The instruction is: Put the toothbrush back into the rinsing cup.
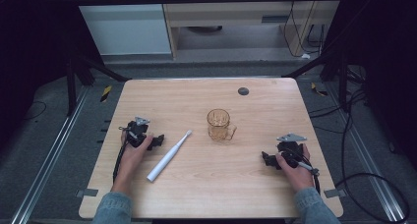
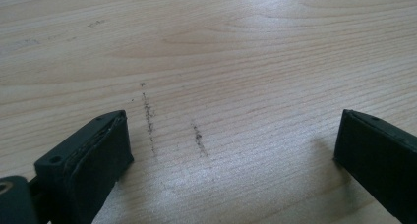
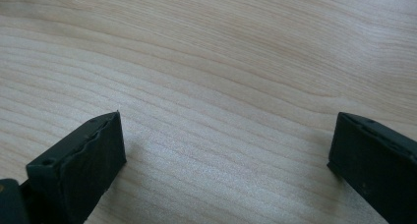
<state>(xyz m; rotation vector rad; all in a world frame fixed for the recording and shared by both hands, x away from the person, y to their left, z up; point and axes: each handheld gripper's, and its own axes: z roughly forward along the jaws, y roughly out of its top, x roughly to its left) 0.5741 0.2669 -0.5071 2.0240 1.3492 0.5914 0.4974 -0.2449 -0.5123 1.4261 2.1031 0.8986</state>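
A white electric toothbrush (image 1: 168, 156) lies slanted on the wooden table (image 1: 206, 194), its head toward the amber glass mug (image 1: 219, 125) that stands upright near the middle. My left gripper (image 1: 156, 141) rests on the table just left of the toothbrush, held by a hand. In the left gripper view its jaws (image 2: 231, 140) stand wide open over bare wood with a few dark scuffs. My right gripper (image 1: 267, 158) rests at the right, below and right of the mug. Its jaws (image 3: 226, 145) also stand wide apart with nothing but wood between them.
A small dark round cap (image 1: 243, 91) sits in the table near its far edge. Black cables (image 1: 354, 150) trail on the floor to the right. Metal rails (image 1: 49, 155) run along both sides of the table.
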